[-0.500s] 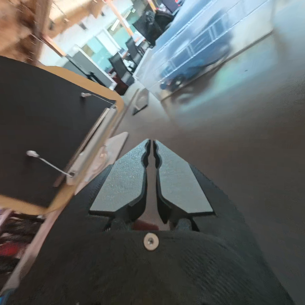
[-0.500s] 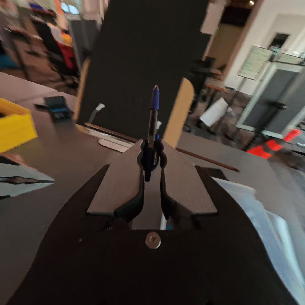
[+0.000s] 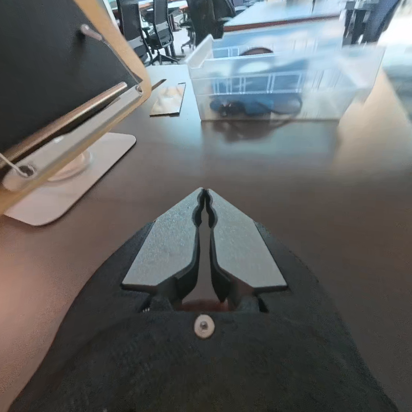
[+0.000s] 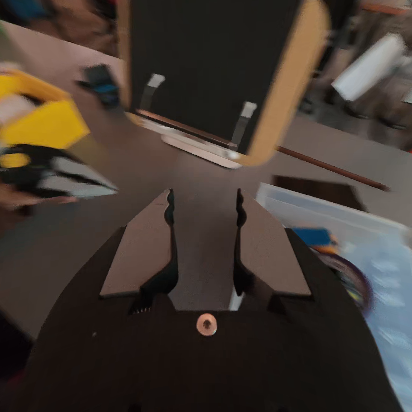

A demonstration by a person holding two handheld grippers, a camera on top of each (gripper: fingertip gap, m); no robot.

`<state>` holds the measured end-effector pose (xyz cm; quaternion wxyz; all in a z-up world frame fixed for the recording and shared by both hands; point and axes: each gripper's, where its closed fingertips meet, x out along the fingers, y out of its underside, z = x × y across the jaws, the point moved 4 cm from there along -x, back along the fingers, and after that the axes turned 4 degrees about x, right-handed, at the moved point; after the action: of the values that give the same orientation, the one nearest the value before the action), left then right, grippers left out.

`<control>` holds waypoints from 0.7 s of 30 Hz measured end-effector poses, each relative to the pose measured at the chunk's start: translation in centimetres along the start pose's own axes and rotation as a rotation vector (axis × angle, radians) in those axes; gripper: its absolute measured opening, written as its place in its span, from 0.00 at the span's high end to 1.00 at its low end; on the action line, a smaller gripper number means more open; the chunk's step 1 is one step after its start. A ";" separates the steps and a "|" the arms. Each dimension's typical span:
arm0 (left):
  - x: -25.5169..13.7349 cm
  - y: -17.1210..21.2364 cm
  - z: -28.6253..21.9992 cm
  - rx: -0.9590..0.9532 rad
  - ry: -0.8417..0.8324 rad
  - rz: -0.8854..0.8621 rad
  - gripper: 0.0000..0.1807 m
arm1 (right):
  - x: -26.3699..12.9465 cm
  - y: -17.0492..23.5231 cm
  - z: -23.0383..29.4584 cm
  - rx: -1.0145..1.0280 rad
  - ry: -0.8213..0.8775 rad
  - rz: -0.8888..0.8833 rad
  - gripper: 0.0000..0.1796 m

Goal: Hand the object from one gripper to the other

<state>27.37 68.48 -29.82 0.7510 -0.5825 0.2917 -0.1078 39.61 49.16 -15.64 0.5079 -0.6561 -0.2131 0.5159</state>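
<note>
Gaping wide, the right claw (image 4: 204, 196) held nothing: its two fingers stood well apart, with only the dark table (image 4: 138, 160) showing between them. The left claw (image 3: 204, 194) was clenched, its tips touching and nothing visible in the narrow wavy slit behind them. In the right wrist view the left claw appeared again, far off to the left of the right claw and heavily blurred, pointing inward. Whether anything was caught in it there could not be told. Where the object of the hand-over lay could not be told from either view.

Ahead of the right claw stood a black board (image 4: 211, 66) with a tan edge, propped on a pale stand base (image 4: 200, 149). A yellow bin (image 4: 44, 124) sat ahead and to its left, beyond the left claw. A clear plastic bin (image 4: 334, 223) lay close on its right, and a thin brown rod (image 4: 330, 169) rested on the table beyond that bin.

From the left claw, the same board rose ahead on the left, tilted. The clear bin stood ahead and slightly right, with a flat tan tile (image 3: 169, 100) between board and bin.
</note>
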 end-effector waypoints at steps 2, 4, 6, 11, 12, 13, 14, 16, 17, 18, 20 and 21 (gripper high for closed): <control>-0.3 0.0 0.8 -0.145 0.025 -0.025 1.00 | 2.7 0.3 5.1 -0.012 -0.236 0.018 0.65; -0.5 0.1 1.9 -0.231 -0.006 -0.038 1.00 | 6.5 1.6 8.8 -0.025 -0.384 0.038 0.66; -0.7 0.2 2.5 -0.266 -0.031 -0.047 0.97 | 11.1 3.8 10.3 -0.031 -0.384 0.081 0.68; -1.0 0.4 2.7 -0.319 -0.016 -0.054 0.78 | 18.7 6.5 11.0 0.016 -0.357 0.087 0.70; -1.0 0.5 2.9 -0.327 -0.025 -0.053 0.75 | 19.5 6.8 10.9 0.029 -0.354 0.085 0.70; -1.0 0.5 3.0 -0.332 -0.032 -0.053 0.72 | 19.9 7.1 11.0 0.035 -0.366 0.098 0.68; -1.0 0.5 3.1 -0.334 -0.040 -0.054 0.69 | 20.2 7.5 11.1 0.012 -0.368 0.112 0.67; -0.8 0.6 3.2 -0.323 -0.062 -0.036 0.65 | 20.7 8.6 10.2 -0.075 -0.280 0.140 0.70; -0.7 0.7 3.2 -0.312 -0.072 -0.021 0.62 | 20.8 9.1 9.9 -0.107 -0.261 0.153 0.70; -0.5 0.8 3.1 -0.301 -0.079 -0.007 0.59 | 20.9 9.6 9.8 -0.117 -0.261 0.172 0.70; -0.4 0.8 2.8 -0.281 -0.077 0.005 0.57 | 21.1 10.2 9.8 -0.087 -0.282 0.212 0.68; -0.4 0.8 2.7 -0.270 -0.070 0.001 0.58 | 21.1 10.1 9.6 -0.068 -0.288 0.208 0.68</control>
<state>28.43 71.12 -29.99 0.6754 -0.6816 0.2776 -0.0468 36.49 66.47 -33.81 0.3934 -0.6108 -0.2318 0.6468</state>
